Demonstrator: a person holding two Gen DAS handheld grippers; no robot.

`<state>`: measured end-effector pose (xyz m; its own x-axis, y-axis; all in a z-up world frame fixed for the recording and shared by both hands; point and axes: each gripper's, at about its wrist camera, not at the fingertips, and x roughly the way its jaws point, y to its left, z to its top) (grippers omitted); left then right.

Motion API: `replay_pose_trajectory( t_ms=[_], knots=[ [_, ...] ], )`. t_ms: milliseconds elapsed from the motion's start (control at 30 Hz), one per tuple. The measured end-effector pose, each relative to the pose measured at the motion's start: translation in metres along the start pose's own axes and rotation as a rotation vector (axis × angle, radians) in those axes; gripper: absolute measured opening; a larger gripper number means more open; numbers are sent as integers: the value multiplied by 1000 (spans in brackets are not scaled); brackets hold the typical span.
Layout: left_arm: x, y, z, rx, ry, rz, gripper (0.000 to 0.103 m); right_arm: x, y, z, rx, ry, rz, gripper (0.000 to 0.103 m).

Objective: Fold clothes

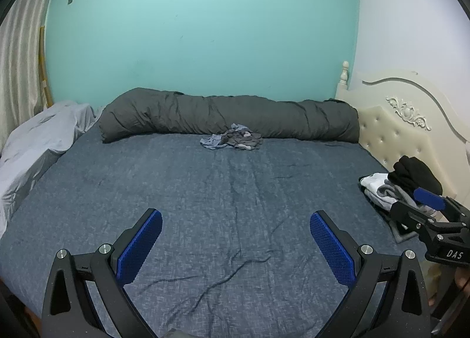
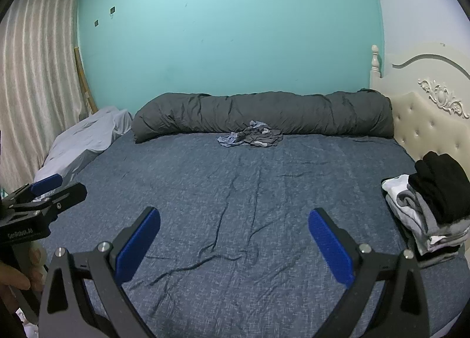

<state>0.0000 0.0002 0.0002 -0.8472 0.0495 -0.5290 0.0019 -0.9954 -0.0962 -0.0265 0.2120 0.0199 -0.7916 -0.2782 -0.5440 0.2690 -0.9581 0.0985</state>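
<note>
Grey-blue crumpled clothes (image 1: 232, 140) lie against the duvet (image 1: 229, 117); both grippers' fingers (image 1: 141, 247) spread, empty.

the crumpled clothes (image 1: 232, 140) by the rolled grey duvet (image 1: 229, 116) are too small and bunched to tell how many garments there are or of what kind. in the left wrist view the right gripper (image 1: 423, 205) covers the near end of the stack of folded clothes (image 1: 396, 182), and the picture's edge cuts off its body. in the right wrist view the left gripper (image 2: 48, 188) is cropped at the left edge, hiding part of the pale bedding (image 2: 85, 138). the stack's lowest layers there are too compressed to count. the headboard (image 2: 426, 120) runs out of frame on the right.
</note>
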Motion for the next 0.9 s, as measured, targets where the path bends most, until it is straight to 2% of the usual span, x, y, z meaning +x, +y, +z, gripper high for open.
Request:
replay_pose_trajectory(
  t_ms=[900],
  knots=[
    [-1, -4, 2, 13, -5, 0, 103, -3, 2, 0, -11, -3, -5, 101]
  ],
)
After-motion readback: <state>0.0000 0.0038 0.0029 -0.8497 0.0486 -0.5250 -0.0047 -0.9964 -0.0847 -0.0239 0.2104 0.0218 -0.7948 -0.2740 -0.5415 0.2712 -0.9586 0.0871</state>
